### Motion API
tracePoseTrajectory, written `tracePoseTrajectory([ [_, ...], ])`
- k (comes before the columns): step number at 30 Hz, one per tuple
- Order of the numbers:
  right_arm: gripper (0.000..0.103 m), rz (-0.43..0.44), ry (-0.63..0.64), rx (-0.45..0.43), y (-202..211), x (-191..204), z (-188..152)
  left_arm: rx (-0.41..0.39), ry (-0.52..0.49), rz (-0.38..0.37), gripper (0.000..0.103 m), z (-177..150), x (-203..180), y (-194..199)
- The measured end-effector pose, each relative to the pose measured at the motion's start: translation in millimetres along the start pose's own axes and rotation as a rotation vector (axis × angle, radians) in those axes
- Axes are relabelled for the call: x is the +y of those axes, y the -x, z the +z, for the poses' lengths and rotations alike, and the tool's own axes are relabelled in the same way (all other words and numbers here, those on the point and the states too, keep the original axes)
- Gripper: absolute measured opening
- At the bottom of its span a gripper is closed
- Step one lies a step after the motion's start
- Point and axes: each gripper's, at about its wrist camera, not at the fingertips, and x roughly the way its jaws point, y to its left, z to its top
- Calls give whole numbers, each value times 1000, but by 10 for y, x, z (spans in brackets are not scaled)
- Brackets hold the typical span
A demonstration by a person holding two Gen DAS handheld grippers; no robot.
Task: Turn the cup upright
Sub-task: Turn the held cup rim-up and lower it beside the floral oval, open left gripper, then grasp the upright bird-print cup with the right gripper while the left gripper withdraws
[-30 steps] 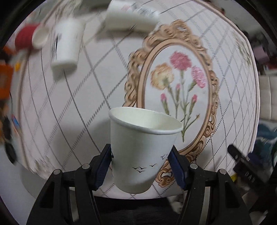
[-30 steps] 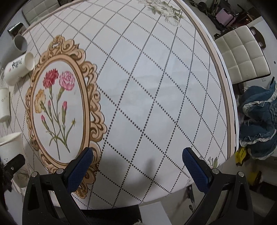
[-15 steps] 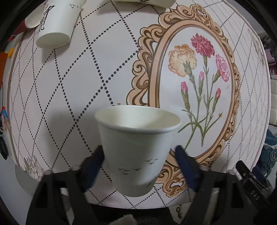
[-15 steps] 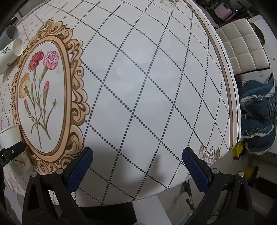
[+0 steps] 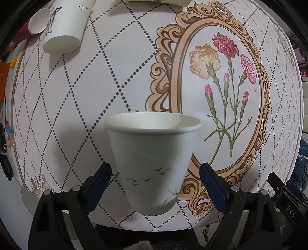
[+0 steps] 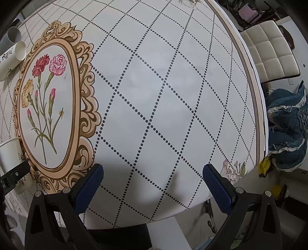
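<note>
Left gripper (image 5: 155, 182): jaws spread wide, blue pads (image 5: 99, 184) clear of the cup on both sides, a gap showing each side. Nothing held.

Cup (image 5: 152, 163): white paper, upright, mouth up, rim (image 5: 153, 123) round and undented. Small bird print low on its wall. Sits between the left fingers w/o touching them, on the table (image 5: 80, 100) near the front edge, just left of the oval flower frame (image 5: 221, 100). Slightly blurred, so can't tell for sure if the base is fully down on the cloth. In right wrist view the same cup (image 6: 10, 153) shows at far left edge, partly cut off, w/ a black finger of the left gripper (image 6: 14, 174) across it.

Right gripper (image 6: 153, 181): jaws wide apart, nothing between them, over bare checked cloth (image 6: 163, 96) right of the frame, well apart from the cup.

Other items, left wrist view: second paper cup (image 5: 65, 30) lying on its side at top left, base toward camera; a third one (image 5: 159, 1) at the top edge, mostly cut off. Red thing w/ a white disc (image 5: 37, 22) beside it, far left.

Right wrist view: a paper cup on its side (image 6: 11, 59) top left, grey tube (image 6: 13, 34) behind it. White padded chair (image 6: 271, 52) beyond the table's right edge; blue cloth heap (image 6: 286, 127) on the floor below it.
</note>
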Motion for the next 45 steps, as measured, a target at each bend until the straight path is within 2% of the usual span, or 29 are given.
tracePoseTrajectory([
  [5, 103, -1, 1, -7, 48, 48, -9, -32, -10, 25, 93, -95, 79, 85],
  [14, 103, 4, 1, -35, 218, 134, -66, -177, -61, 65, 93, -331, 187, 635],
  [16, 103, 7, 1, -46, 280, 163, -90, -238, -45, 37, 93, -392, 216, 771],
  [18, 103, 10, 2, -60, 355, 186, -134, -269, -48, 32, 93, -417, 242, 950],
  [21, 103, 16, 1, -86, 505, 224, -195, -308, -49, 19, 93, -239, 231, 1313],
  [24, 103, 27, 3, -121, 697, 269, -275, -349, -44, 16, 93, -299, 295, 1524],
  [28, 103, 41, 21, -168, 950, 407, -366, -423, -40, 72, 93, -341, 445, 1740],
  [31, 103, 56, 60, -201, 1120, 625, -456, -460, -25, 125, 93, -381, 664, 1754],
  [35, 103, 68, 131, -211, 1190, 988, -508, -442, 21, 179, 93, -401, 1023, 1551],
  [42, 103, 103, 229, -215, 1094, 1625, -626, -336, 126, 218, 93, -464, 1614, 1058],
  [45, 100, 126, 253, -188, 981, 1886, -595, -311, 142, 222, 102, -475, 1755, 907],
])
